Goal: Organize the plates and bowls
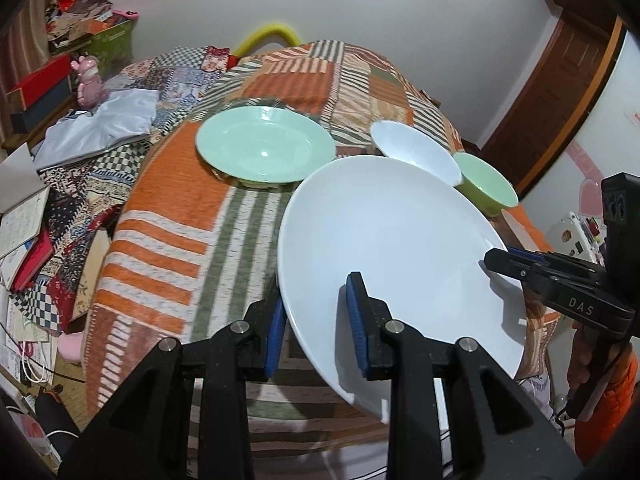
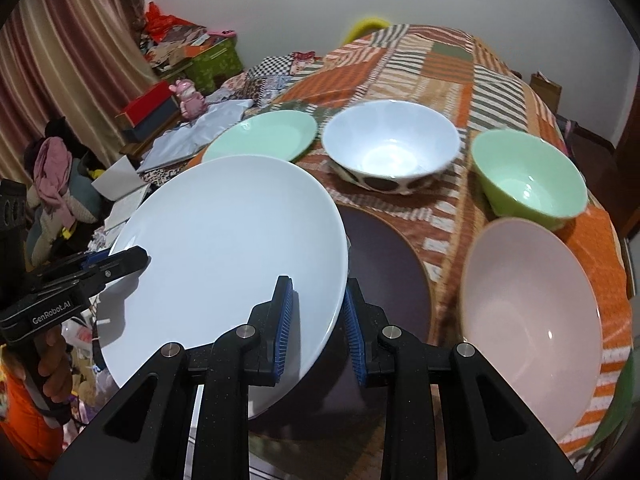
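Observation:
A large white plate (image 1: 392, 248) (image 2: 224, 248) is held in the air between both grippers, above the patchwork table. My left gripper (image 1: 316, 320) is shut on its left rim; it also shows in the right wrist view (image 2: 120, 264). My right gripper (image 2: 318, 320) is shut on its right rim; it also shows in the left wrist view (image 1: 508, 260). A green plate (image 1: 264, 144) (image 2: 264, 136), a white bowl (image 2: 390, 140) (image 1: 416, 152), a green bowl (image 2: 528, 176) (image 1: 486, 182), a pink bowl (image 2: 528, 312) and a dark plate (image 2: 384, 264) sit on the table.
The table has an orange and green patchwork cloth (image 1: 192, 216). Left of it is a cluttered surface with books (image 1: 24, 240), boxes (image 1: 44, 88) and a pink figurine (image 1: 90, 82). A wooden door (image 1: 560, 92) is at the right.

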`<act>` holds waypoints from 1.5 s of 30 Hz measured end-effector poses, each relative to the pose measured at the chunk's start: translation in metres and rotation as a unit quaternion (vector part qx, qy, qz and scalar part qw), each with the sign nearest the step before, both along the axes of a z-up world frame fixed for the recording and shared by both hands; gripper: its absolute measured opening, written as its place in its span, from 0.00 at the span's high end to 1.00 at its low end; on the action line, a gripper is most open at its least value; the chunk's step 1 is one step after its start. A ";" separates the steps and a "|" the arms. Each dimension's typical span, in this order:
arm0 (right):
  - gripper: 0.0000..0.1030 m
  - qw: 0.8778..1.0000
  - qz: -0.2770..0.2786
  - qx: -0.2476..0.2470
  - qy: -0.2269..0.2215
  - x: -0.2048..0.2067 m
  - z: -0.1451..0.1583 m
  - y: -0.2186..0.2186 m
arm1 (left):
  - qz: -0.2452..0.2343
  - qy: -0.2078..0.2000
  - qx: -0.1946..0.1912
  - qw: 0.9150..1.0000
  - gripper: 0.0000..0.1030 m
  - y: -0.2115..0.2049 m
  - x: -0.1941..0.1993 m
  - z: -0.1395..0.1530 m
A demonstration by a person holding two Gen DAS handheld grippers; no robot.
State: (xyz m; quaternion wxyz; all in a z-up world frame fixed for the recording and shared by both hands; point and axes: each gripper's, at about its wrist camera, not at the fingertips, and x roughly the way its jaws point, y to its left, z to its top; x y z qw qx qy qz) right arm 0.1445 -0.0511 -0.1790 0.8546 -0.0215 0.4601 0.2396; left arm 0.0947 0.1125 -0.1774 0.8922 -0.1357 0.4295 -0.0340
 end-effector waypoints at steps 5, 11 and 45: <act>0.76 1.000 -0.013 -0.002 0.008 -0.004 -0.005 -0.010 | -0.010 0.011 -0.002 1.000 0.73 -0.010 0.007 -0.008; 0.76 1.000 -0.024 -0.008 0.013 -0.009 -0.013 -0.015 | -0.016 0.024 -0.006 1.000 0.73 -0.014 0.013 -0.018; 0.79 0.995 -0.085 0.031 0.028 -0.017 -0.030 -0.038 | -0.020 0.047 -0.001 0.999 0.71 -0.028 0.047 -0.043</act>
